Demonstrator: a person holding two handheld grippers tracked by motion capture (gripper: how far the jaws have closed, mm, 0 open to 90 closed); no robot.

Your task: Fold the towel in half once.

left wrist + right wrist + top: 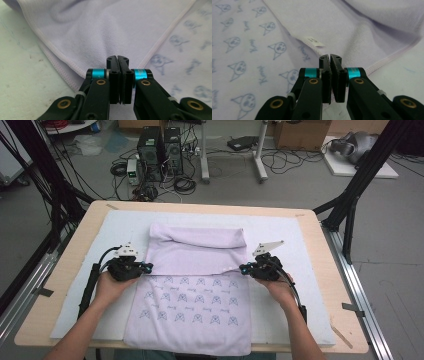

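A lilac towel (192, 251) lies on the table with its far half folded back toward me, plain side up. The printed side with small blue cat faces (190, 302) shows on the near half. My left gripper (149, 267) is shut on the left corner of the folded flap (100, 40), where the two hems meet at the jaws. My right gripper (242, 268) is shut on the flap's right corner (372, 47). A small white label (315, 41) sticks out of the hem just beyond the right jaws. Both corners rest low, near the towel's middle line.
The towel lies on a white mat (300, 245) that covers a light wooden table (70, 250). Black frame posts (360, 180) stand at both sides. Computer towers (160, 150) and cables sit on the floor beyond the far edge.
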